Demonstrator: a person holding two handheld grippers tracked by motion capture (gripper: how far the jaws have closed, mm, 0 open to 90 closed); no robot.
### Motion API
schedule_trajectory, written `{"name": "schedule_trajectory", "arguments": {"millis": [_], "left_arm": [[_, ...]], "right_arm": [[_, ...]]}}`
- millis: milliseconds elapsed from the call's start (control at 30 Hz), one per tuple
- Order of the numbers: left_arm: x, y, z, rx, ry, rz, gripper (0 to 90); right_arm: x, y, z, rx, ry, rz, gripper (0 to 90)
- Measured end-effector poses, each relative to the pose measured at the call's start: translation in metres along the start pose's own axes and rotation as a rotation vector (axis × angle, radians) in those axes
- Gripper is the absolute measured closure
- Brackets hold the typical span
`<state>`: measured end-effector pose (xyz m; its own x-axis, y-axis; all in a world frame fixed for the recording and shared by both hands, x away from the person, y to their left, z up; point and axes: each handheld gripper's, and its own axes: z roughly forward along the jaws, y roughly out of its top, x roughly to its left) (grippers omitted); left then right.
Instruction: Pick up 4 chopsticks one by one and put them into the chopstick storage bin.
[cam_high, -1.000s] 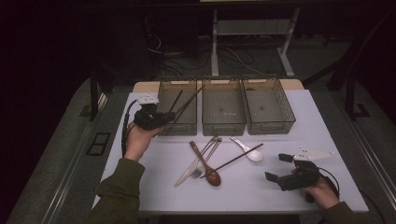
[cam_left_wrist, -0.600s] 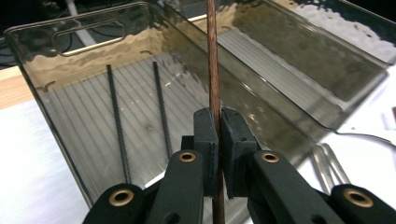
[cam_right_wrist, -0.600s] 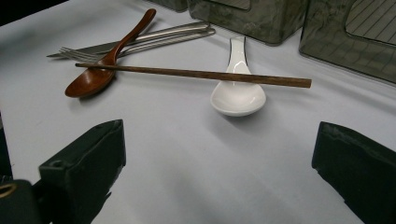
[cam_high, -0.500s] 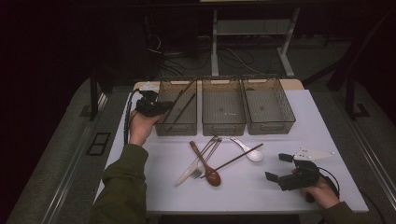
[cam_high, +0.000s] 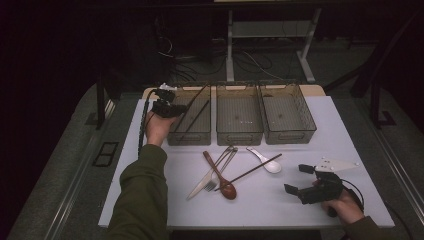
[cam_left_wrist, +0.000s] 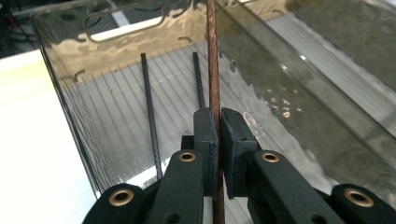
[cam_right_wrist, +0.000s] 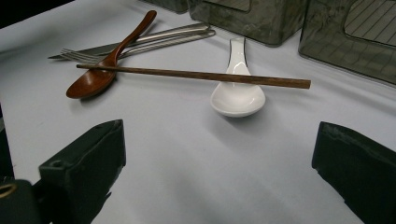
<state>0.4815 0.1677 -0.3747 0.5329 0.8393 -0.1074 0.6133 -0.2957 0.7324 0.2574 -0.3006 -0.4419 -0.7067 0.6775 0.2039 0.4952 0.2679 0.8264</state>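
While the left claw (cam_left_wrist: 218, 135) clamps its two matte black pads on a thin brown wooden chopstick (cam_left_wrist: 214, 60), the stick runs straight up from between them over the left bin (cam_high: 192, 131), a clear, smoky plastic box with ribbed floor and slotted handle. Beyond the pads, on that floor, lie two slim black chopsticks (cam_left_wrist: 149, 107) with a fine woven texture, side by side and apart from the held stick. To the far side of this claw stand a middle bin (cam_high: 239, 134) and a right bin (cam_high: 290, 134) of the same plastic. The right claw (cam_right_wrist: 219, 158) rests with jaws wide apart and nothing between them, low over the white table (cam_right_wrist: 187, 177). Ahead of it, a second brown chopstick (cam_right_wrist: 196, 74) lies across a glossy white ceramic spoon (cam_right_wrist: 237, 95) and a polished wooden spoon (cam_right_wrist: 100, 70); a steel fork (cam_right_wrist: 140, 44) lies behind.
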Motion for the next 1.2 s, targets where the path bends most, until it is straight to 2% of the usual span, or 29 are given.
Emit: {"name": "schedule_trajectory", "arguments": {"millis": [300,333,467,667,867,1100,1200], "left_arm": [[0.004,-0.002,0.012,0.048,0.043,-0.040,82.9],[0.004,-0.002,0.012,0.051,0.056,-0.039,78.8],[0.002,-0.001,0.010,0.036,0.064,-0.033,69.4],[-0.006,0.000,0.002,0.004,0.031,-0.006,61.1],[-0.014,-0.001,-0.013,-0.037,-0.029,0.018,53.9],[-0.027,-0.008,-0.028,-0.073,-0.090,0.058,46.7],[-0.034,-0.013,-0.034,-0.074,-0.106,0.080,44.5]], "right_arm": [[-0.001,0.000,-0.001,-0.004,0.002,0.001,2.6],[-0.001,0.000,-0.001,-0.004,0.002,0.002,2.5],[-0.001,0.000,-0.001,-0.005,0.001,0.002,2.5],[-0.001,0.000,-0.002,-0.005,0.001,0.005,2.5],[-0.001,0.000,-0.002,-0.005,-0.001,0.005,2.6],[-0.001,0.000,-0.001,-0.005,-0.002,0.004,2.6],[0.000,0.000,-0.002,-0.003,-0.002,0.006,2.6]]}}
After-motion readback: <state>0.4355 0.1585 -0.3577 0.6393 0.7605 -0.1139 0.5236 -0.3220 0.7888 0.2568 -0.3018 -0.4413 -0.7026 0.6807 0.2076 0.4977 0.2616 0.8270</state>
